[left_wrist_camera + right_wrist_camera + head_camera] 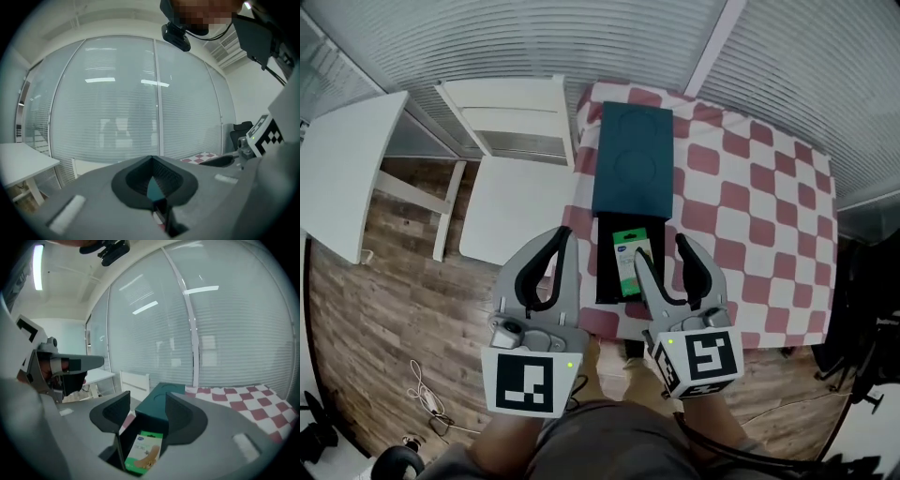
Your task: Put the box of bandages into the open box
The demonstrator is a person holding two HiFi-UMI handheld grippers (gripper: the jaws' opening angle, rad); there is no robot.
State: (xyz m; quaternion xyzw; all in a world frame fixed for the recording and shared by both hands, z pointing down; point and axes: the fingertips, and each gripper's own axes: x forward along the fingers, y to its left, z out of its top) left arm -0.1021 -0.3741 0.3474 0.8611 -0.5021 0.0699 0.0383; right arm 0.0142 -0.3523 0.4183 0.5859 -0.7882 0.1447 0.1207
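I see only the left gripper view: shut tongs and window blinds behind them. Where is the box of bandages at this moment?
Observer: The box of bandages lies inside the open box on the checked table.
Operator: Does the right gripper hold it?
Observer: No. The right gripper has its tongs apart, over the bandages, not touching them.
Operator: And the lid?
Observer: The teal lid lies flat at the open box's far end.

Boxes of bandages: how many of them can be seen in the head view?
1. The box of bandages lies inside the open box on the checkered table, next to the teal lid. Another could be hidden under that lid.
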